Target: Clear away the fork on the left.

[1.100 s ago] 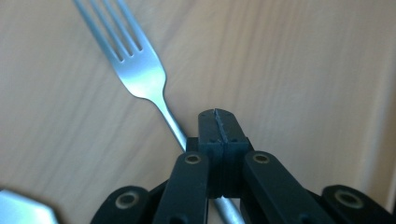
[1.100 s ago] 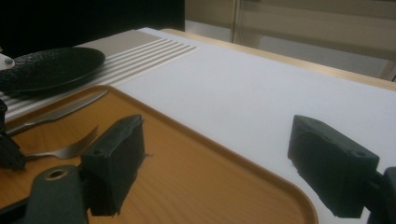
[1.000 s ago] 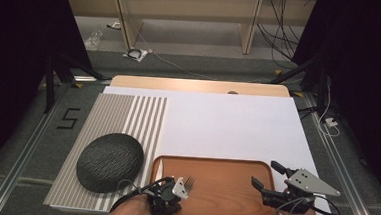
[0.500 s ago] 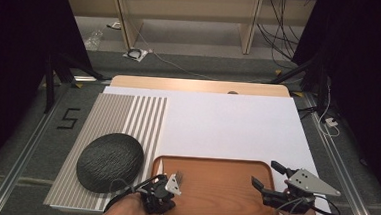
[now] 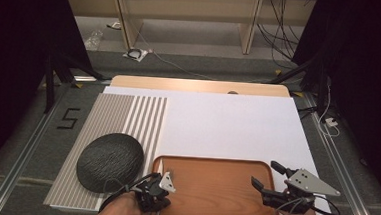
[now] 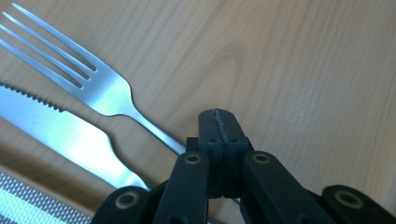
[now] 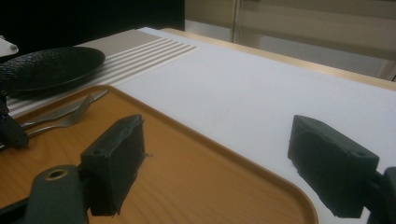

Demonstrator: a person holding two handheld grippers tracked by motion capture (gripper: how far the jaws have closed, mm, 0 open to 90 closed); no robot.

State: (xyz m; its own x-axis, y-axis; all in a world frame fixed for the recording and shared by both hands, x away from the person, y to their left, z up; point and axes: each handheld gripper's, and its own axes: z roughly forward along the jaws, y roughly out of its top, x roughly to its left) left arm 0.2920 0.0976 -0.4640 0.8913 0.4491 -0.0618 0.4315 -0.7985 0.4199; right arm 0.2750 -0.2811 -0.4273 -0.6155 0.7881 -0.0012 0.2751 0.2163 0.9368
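A steel fork (image 6: pixel 107 93) and a serrated knife (image 6: pixel 70 135) lie side by side at the left end of a brown wooden tray (image 5: pixel 213 199). My left gripper (image 5: pixel 164 182) hovers low over them with its jaws pressed together (image 6: pixel 217 123). The fork's handle runs underneath the jaws, and nothing shows between the pads. My right gripper (image 5: pixel 265 173) stands open over the tray's right rim, jaws wide apart (image 7: pixel 219 163) and empty. From that side the fork (image 7: pixel 70 116) and knife (image 7: pixel 60 109) lie at the tray's far end.
A black textured plate (image 5: pixel 110 160) rests on a striped placemat (image 5: pixel 122 118) left of the tray. A large white mat (image 5: pixel 227 125) covers the table behind the tray. The floor, shelving legs and cables lie beyond the table's far edge.
My left gripper has shifted slightly to the left, toward the tray's left rim. The right gripper has stayed in place.
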